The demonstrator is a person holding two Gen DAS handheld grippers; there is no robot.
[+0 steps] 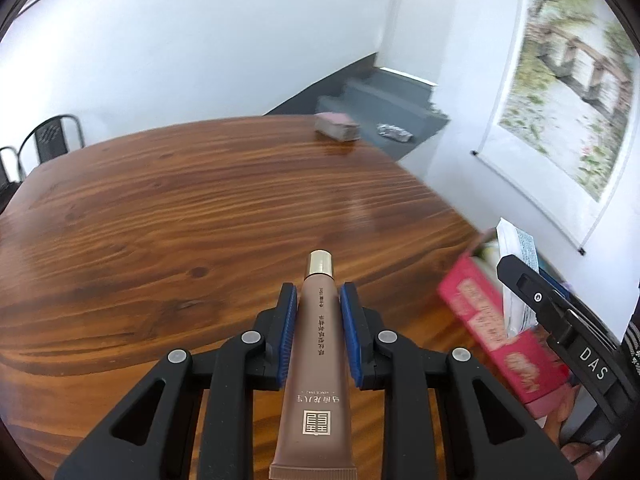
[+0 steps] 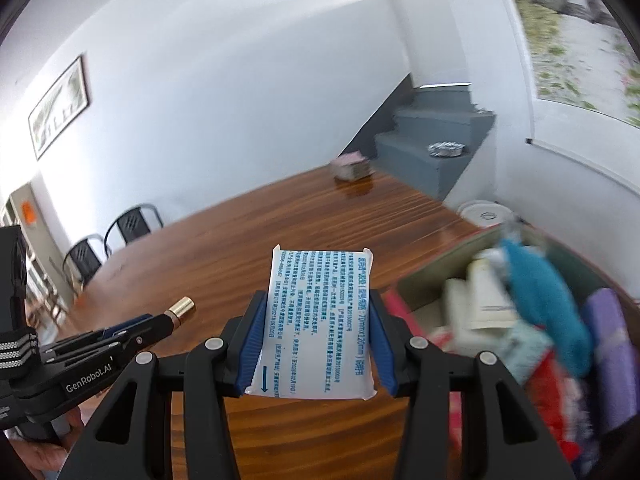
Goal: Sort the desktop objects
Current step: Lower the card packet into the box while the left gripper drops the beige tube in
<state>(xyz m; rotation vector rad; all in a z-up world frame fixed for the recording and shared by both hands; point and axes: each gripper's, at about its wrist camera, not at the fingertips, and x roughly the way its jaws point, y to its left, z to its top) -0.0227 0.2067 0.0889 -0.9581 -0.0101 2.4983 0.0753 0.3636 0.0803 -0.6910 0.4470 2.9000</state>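
The brown tube [image 1: 316, 364] with a gold cap sits lengthwise between the blue pads of the left gripper [image 1: 318, 296], at the lower centre of the left wrist view. Both pads press against the tube's sides; the cap points forward, away from the camera, above the wooden table [image 1: 180, 208].

The white sachet [image 2: 318, 320], printed with blue text, occupies the centre of the right wrist view. The right gripper [image 2: 320, 300] is clamped on it, one pad against each long edge. The sachet is held flat-on to the camera above the table.

The pink box [image 2: 560, 340] lies at the right edge of the right wrist view, blurred. It contains mixed items, among them a teal item [image 2: 548, 300] and a purple one [image 2: 612, 348]. In the left wrist view the box appears at lower right, beside the right gripper's body.

In the right wrist view the left gripper enters from the lower left, the tube's gold cap projecting past its tip.

A small pinkish block [image 1: 335, 125] rests near the table's far edge, upper centre. Two dark chairs [image 2: 108, 240] stand beyond the table at left. Grey steps [image 1: 384, 108] rise behind the table, and a scroll painting [image 1: 568, 80] hangs on the wall at upper right.
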